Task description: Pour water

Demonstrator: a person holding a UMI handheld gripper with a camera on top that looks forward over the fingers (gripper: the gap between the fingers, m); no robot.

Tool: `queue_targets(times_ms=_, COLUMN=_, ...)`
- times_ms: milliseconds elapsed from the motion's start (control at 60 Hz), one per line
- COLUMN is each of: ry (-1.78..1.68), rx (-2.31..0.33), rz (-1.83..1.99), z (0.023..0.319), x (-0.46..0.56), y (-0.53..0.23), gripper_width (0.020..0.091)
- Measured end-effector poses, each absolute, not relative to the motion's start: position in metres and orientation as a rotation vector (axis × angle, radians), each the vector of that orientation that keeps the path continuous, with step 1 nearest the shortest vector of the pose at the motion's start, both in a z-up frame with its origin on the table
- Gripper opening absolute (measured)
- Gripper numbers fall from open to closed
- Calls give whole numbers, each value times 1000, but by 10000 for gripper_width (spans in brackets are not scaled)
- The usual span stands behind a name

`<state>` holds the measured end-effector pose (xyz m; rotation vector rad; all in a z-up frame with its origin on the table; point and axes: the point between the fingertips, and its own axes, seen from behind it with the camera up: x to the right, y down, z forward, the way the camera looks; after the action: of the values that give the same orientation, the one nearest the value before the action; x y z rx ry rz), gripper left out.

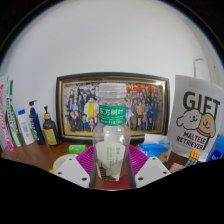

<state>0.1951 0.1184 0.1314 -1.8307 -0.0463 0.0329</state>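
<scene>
Clear bottle [111,125] stands clamped between tool [111,168] fingers.

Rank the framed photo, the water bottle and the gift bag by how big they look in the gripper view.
1. Framed photo, widest.
2. Gift bag.
3. Water bottle, between the hand-held gripper's fingers.
Bag and bottle look close in size; the bottle sits nearest the camera, so their order is unsure.

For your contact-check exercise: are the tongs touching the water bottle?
Cannot tell. In the gripper view the water bottle stands between the tongs, its base close against the pink pads, but neither a clear gap nor firm contact shows.
</scene>
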Motion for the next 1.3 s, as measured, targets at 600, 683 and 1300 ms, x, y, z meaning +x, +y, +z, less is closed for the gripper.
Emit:
queue_targets(times_ms=600, ry=-53, rx=-1929, rz=14, z=61, x=214, y=109, gripper_width=867)
queue_targets(times_ms=683, ry=-18, rx=-1982, rz=-5, z=61, x=219, y=93, gripper_width=850)
queue_targets(times_ms=1300, ry=40, rx=-2173, rz=-91, z=189, x=113, y=-204, gripper_width=853)
